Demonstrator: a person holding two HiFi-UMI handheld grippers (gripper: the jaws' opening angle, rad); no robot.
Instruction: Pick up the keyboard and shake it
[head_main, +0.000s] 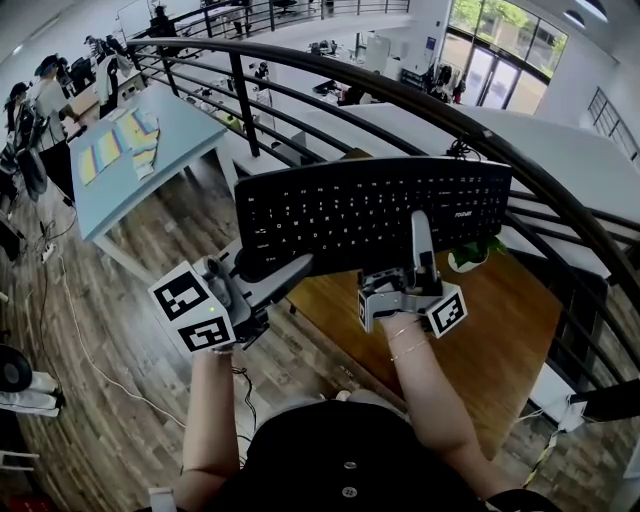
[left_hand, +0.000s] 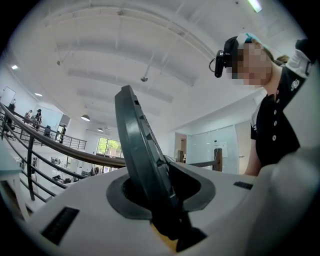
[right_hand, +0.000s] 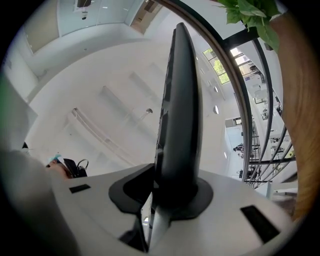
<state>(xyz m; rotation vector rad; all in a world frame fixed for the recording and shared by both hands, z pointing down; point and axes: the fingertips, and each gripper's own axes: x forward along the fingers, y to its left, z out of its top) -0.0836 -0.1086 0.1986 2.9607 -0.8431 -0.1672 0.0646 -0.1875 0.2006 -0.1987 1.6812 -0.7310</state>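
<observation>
The flat, matte black keyboard (head_main: 370, 210) hangs in mid-frame of the head view, lifted clear of the brown wooden counter (head_main: 500, 330) with its rows of small square keys facing the camera. The left hand-held gripper (head_main: 283, 272) clamps the lower left corner, and the right hand-held gripper (head_main: 422, 238) clamps the lower edge right of centre. In each gripper view the slab's thin, rounded edge stands pinched between grey jaws.

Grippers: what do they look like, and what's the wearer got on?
Left gripper: dark grey fingers, white cube with black square markers. Right gripper: light grey fingers, same kind of marker cube. Person wears a black buttoned top, forearms uncovered, thin bracelets on the right wrist.
</observation>
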